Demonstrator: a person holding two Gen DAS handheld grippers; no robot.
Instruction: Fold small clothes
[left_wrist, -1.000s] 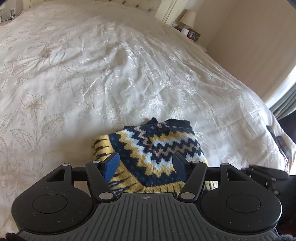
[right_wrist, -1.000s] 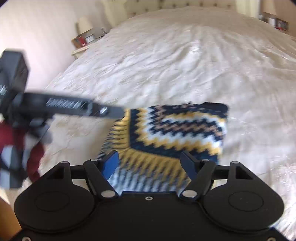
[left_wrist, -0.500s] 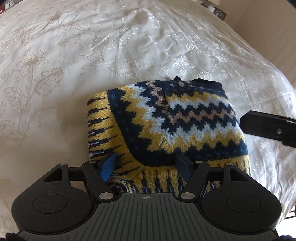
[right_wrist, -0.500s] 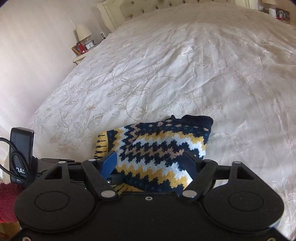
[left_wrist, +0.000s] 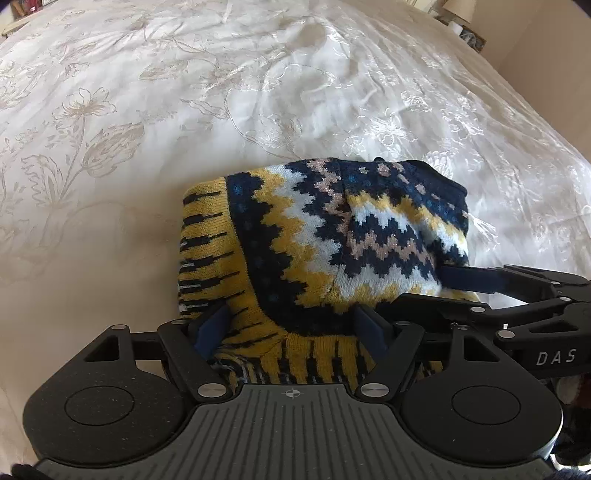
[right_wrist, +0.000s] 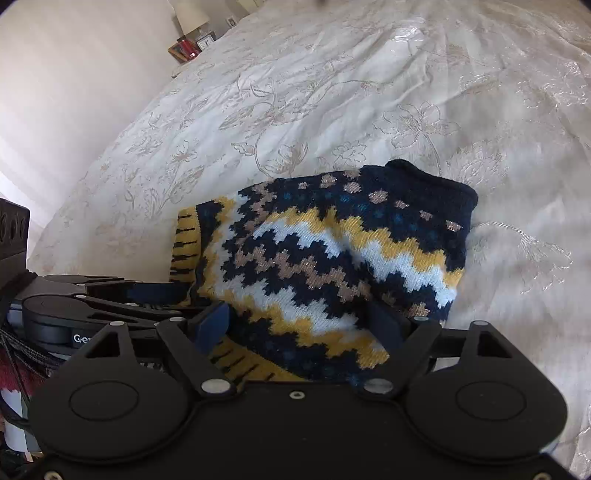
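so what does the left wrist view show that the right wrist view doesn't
Only the left wrist view: the right tool reaching in from the right, jaws opening, its upper finger on the sweater.
Only the right wrist view: the left tool from the side, a bedside clock.
Both: the folded sweater on the floral bedspread, a lamp.

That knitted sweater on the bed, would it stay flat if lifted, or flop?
The sweater would probably flop: it is soft knit, already bulging in thick folded layers. Its fuzzy yarn likely grips rather than slips. Lying on the bedspread, it looks unlikely to roll.
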